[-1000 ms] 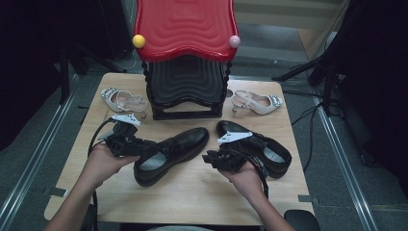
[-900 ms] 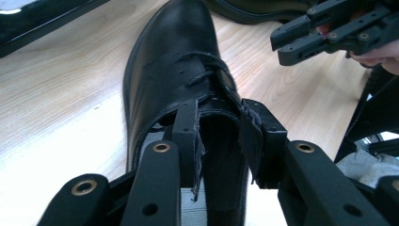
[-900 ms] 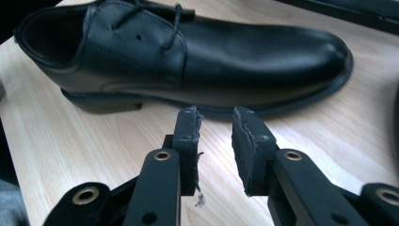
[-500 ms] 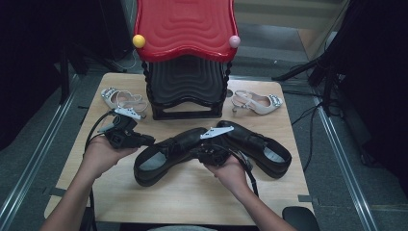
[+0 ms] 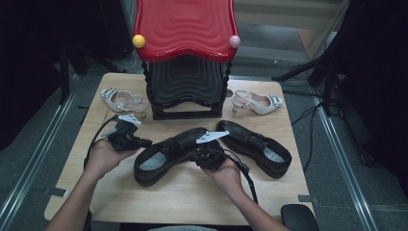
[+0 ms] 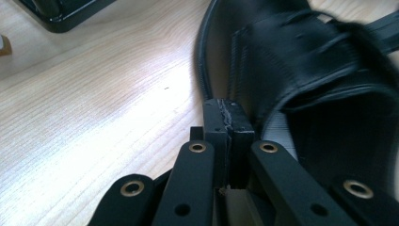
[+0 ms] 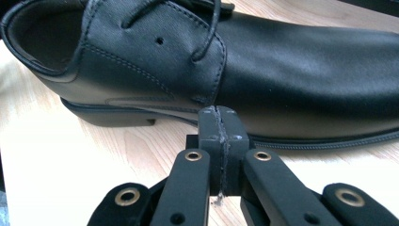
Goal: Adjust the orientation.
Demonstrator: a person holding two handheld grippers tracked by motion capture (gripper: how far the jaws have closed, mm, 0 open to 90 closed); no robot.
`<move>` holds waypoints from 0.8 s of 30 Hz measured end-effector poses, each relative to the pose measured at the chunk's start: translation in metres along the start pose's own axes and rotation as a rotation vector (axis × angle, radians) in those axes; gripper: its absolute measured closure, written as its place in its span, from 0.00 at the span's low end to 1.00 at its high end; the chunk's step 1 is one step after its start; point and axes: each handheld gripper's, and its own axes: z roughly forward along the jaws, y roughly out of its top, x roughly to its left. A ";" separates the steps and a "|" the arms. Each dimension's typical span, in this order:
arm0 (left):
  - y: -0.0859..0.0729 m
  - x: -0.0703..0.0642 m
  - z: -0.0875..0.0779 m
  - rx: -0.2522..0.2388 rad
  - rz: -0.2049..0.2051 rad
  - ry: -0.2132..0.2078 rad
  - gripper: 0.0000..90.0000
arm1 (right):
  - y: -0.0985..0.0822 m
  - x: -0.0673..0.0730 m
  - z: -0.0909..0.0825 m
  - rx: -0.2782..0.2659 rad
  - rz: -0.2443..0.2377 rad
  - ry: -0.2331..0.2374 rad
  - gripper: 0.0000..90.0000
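Closest to you, both your forearms come in from the bottom edge of the table [image 5: 159, 202] and angle inward toward the middle. Your left hand [image 5: 103, 156] sits palm-up-ish under the left gripper [image 5: 144, 143], which lies roughly level and points toward the heel end of the near black shoe [image 5: 168, 154]. Your right hand [image 5: 226, 171] cups the right gripper [image 5: 201, 155] from below, right up against the side of that same shoe, its grey plate sticking up over the laces.

Jaws on both have just been closing and are now pressed flat together with nothing between them. In the left gripper view the closed tips [image 6: 228, 117] sit just at the rim of the shoe's heel opening [image 6: 329, 113], and I can't tell if they actually touch it. In the right gripper view the closed tips [image 7: 221, 125] point at the shoe's side [image 7: 282, 70] just below the laces, near the sole edge.

So the shoe you're working on lies mid-table between your two hands, toe pointing away and to your right. Its mate, the other black shoe [image 5: 255, 147], sits just beyond on the right, toes nearly meeting.

Further back there's a black stand [image 5: 185, 89] with a red top [image 5: 185, 26], with a pale sandal [image 5: 122, 100] on its left and a pale heeled shoe [image 5: 257, 102] on its right.
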 end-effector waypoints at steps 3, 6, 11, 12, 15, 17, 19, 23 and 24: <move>-0.001 0.003 0.008 0.012 -0.008 -0.005 1.00 | 0.001 0.001 0.002 -0.003 0.002 0.004 1.00; -0.001 0.003 0.013 0.014 0.002 -0.008 1.00 | 0.000 0.001 0.006 -0.005 0.008 0.004 1.00; -0.004 0.007 0.014 -0.002 -0.032 -0.042 1.00 | 0.000 0.001 0.006 -0.005 0.010 0.003 1.00; -0.005 0.007 0.015 -0.008 -0.048 -0.045 1.00 | 0.000 0.001 0.006 -0.004 0.011 0.004 1.00; -0.005 0.005 0.015 -0.014 -0.051 -0.039 1.00 | 0.000 0.000 0.006 -0.003 0.011 0.004 1.00; -0.005 0.004 0.014 -0.017 -0.053 -0.040 1.00 | 0.000 0.000 0.006 0.000 0.008 0.004 1.00; -0.005 0.003 0.014 -0.011 -0.049 -0.045 1.00 | 0.000 -0.001 0.005 0.002 0.019 0.006 1.00; -0.006 0.000 0.015 -0.014 -0.045 -0.054 1.00 | 0.001 -0.004 0.004 0.003 0.030 0.003 1.00; -0.006 0.000 0.015 -0.010 -0.040 -0.055 1.00 | 0.001 -0.005 0.004 0.002 0.037 0.008 1.00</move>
